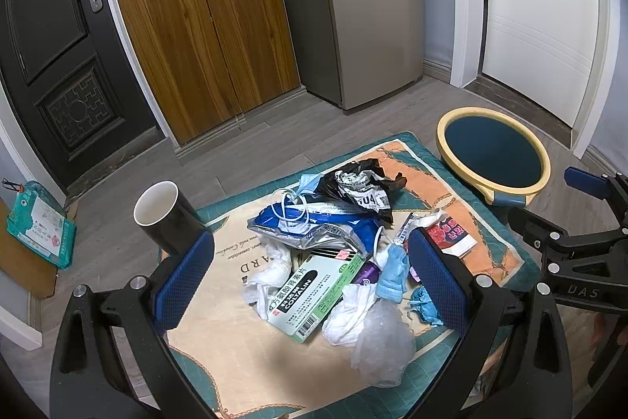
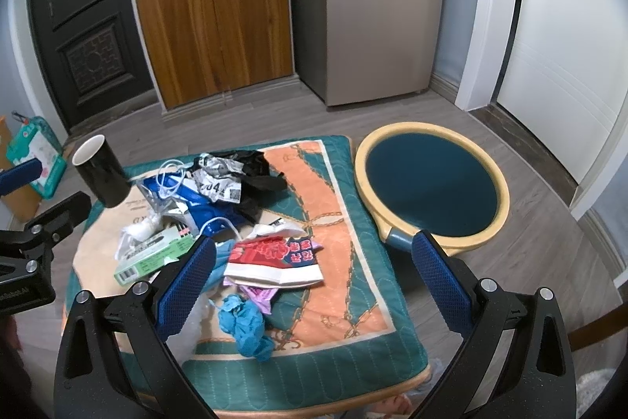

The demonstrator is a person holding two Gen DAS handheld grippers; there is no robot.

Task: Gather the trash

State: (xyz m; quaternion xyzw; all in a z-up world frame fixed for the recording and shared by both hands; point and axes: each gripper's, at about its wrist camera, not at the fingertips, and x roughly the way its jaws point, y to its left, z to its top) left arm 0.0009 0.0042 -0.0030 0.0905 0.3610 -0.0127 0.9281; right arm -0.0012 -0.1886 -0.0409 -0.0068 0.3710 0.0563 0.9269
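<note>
The trash pile (image 1: pixel 333 254) lies on the patterned mat (image 1: pixel 235 352); its green medicine box (image 1: pixel 318 291) reads "COLTALIN". Left gripper (image 1: pixel 310 273) and right gripper (image 2: pixel 314 277) hover above, both spread wide, empty

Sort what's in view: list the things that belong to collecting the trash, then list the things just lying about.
For the job: green medicine box, blue foil bag, black crumpled bag, red wrapper, blue glove, white tissues, round bin.

Just lying about: black mug, patterned mat, teal pack on the floor.
</note>
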